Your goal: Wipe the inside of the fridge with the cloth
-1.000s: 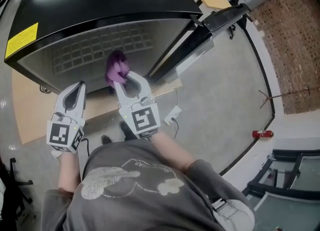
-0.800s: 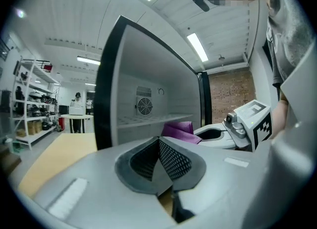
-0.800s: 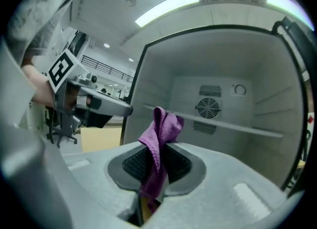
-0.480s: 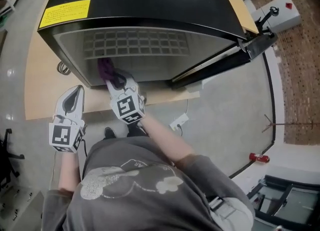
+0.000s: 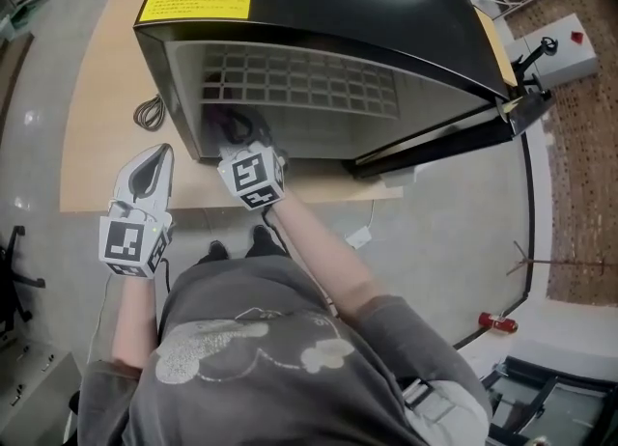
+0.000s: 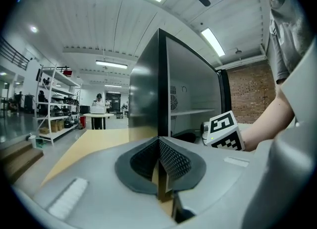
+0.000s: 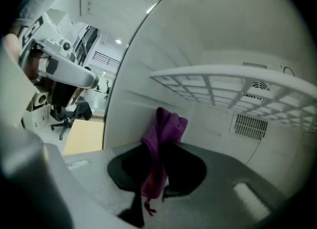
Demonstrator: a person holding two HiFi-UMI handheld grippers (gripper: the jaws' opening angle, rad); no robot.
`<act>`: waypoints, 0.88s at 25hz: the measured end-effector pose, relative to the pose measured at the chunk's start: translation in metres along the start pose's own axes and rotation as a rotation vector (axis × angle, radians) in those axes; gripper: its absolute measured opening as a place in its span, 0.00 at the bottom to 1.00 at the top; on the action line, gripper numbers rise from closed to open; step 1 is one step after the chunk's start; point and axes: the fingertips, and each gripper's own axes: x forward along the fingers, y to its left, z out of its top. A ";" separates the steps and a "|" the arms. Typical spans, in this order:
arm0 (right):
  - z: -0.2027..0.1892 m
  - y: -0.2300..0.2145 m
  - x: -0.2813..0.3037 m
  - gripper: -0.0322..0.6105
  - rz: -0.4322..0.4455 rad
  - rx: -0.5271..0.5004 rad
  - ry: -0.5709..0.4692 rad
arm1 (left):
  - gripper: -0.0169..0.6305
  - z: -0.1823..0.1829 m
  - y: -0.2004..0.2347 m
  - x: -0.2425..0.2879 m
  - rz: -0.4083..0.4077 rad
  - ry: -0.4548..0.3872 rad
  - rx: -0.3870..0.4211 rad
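Note:
The black fridge (image 5: 367, 10) stands open on a wooden board, white inside, with a wire shelf (image 7: 223, 82) across it. My right gripper (image 5: 238, 133) reaches into the lower left of the opening, only its marker cube clear in the head view. In the right gripper view that gripper (image 7: 157, 159) is shut on the purple cloth (image 7: 162, 129), which stands up between the jaws close to the white inner side wall. My left gripper (image 5: 157, 154) hangs outside, left of the fridge's front corner. Its jaws are shut with nothing between them (image 6: 159, 143).
The fridge door (image 5: 454, 135) swings open to the right. A coiled cable (image 5: 147, 111) lies on the wooden board (image 5: 106, 97) left of the fridge. A white plug block (image 5: 359, 237) and a red can (image 5: 496, 321) lie on the floor. Shelving (image 6: 49, 104) stands far off.
My right gripper has carried the purple cloth from in front of the opening into the fridge's lower left. The left gripper stays outside at the left, shut.

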 end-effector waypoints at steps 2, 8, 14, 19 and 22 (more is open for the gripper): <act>0.003 0.010 -0.009 0.12 0.005 0.010 -0.006 | 0.05 0.001 -0.002 -0.001 -0.014 -0.004 0.000; 0.005 0.044 -0.045 0.12 0.024 0.033 -0.016 | 0.05 -0.007 -0.014 0.000 -0.074 0.004 -0.009; -0.016 0.047 -0.050 0.12 -0.002 0.047 0.043 | 0.05 -0.017 -0.026 0.002 -0.123 0.015 -0.017; -0.035 0.021 -0.022 0.12 -0.009 0.070 0.116 | 0.05 -0.023 -0.033 0.007 -0.116 0.034 -0.024; -0.045 0.010 -0.009 0.12 0.005 0.064 0.151 | 0.05 -0.023 -0.038 0.011 -0.096 0.040 -0.021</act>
